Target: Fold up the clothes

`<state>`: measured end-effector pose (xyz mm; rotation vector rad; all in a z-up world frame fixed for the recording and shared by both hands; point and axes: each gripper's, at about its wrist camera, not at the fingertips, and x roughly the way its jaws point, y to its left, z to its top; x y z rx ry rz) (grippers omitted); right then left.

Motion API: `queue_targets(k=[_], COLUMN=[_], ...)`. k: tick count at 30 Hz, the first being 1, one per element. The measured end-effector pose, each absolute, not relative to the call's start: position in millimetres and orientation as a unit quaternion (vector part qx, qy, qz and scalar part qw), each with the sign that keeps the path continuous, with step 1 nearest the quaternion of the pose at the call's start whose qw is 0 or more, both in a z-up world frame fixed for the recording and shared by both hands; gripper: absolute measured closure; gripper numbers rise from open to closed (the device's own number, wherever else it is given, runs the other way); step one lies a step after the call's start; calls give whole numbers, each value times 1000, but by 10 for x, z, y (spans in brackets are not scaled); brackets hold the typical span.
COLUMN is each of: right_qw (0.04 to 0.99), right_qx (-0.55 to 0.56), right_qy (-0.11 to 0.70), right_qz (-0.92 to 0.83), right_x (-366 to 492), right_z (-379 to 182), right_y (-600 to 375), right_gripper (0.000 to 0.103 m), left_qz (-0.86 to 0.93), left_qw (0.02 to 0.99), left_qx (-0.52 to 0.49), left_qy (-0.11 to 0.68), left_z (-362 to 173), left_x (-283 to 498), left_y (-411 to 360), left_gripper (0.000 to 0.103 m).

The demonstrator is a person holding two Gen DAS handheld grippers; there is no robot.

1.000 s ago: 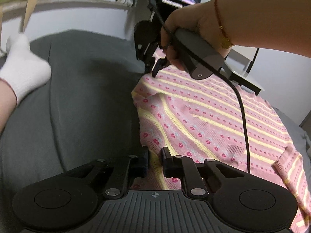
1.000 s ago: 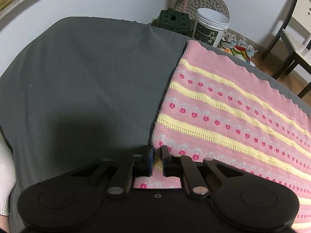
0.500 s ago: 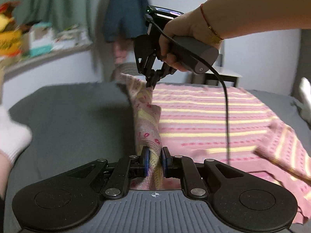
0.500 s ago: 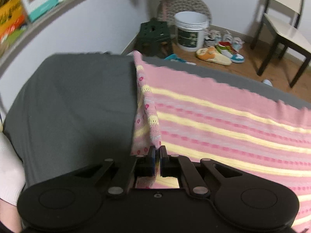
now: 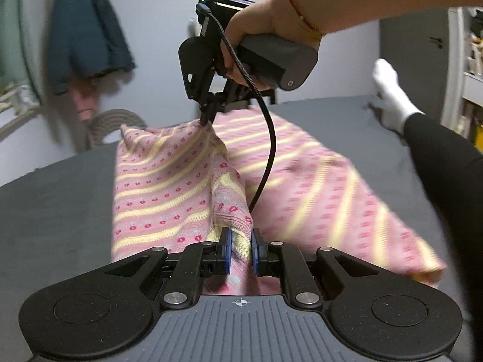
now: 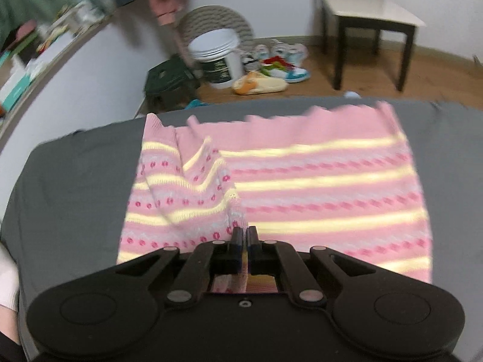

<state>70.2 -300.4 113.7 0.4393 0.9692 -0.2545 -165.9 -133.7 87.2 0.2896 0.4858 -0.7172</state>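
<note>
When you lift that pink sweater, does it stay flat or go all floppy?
Probably floppy: the pink sweater sags between the left gripper and right gripper. It looks light, since thin pinches hold it up. The knit likely won't slip.

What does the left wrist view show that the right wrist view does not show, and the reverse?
Only the left wrist view shows the right gripper from outside, with the hand holding it, a hanging blue jacket and a foot in a white sock. Only the right wrist view shows the white bucket, the shoes and the chair. Both show the pink striped garment on the grey surface, pinched by both grippers.
</note>
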Motion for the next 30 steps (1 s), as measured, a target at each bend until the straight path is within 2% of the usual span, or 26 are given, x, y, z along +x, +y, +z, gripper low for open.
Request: queue_targets(k=[8,13,14,15,17,30], right_qw=[886,883,887,896,908,907], right_qx=[247,167,155,146,124,-60], right_qy=[380,426,421,408,390,416], right_qz=[-93,-110,-107,-101,-90,-11], right_x=[-24,-195,-176,-149,-46,1245], right_z=[1195,918,899,907,908,633], right_y=[-3712,-3819,-3821,-3821,-3804,-3434], right_gripper=[100,96,90,78,69,71], left_qz=[-401,-417,-416,-415,-413,-411], left_qw=[870,853,851,850,849,851], left_qx=[164,187,189,190,191,164], left_qy=[234,254,260,264,267,283], left_z=[991,806,754,718,683,644], left_x=[-2017,-2092,-2084,-2076,-2086,-2025], left_y=[-1919,-2199,-2215,-2215,-2206,-2288], left_gripper=[90,90,90,90,90,90])
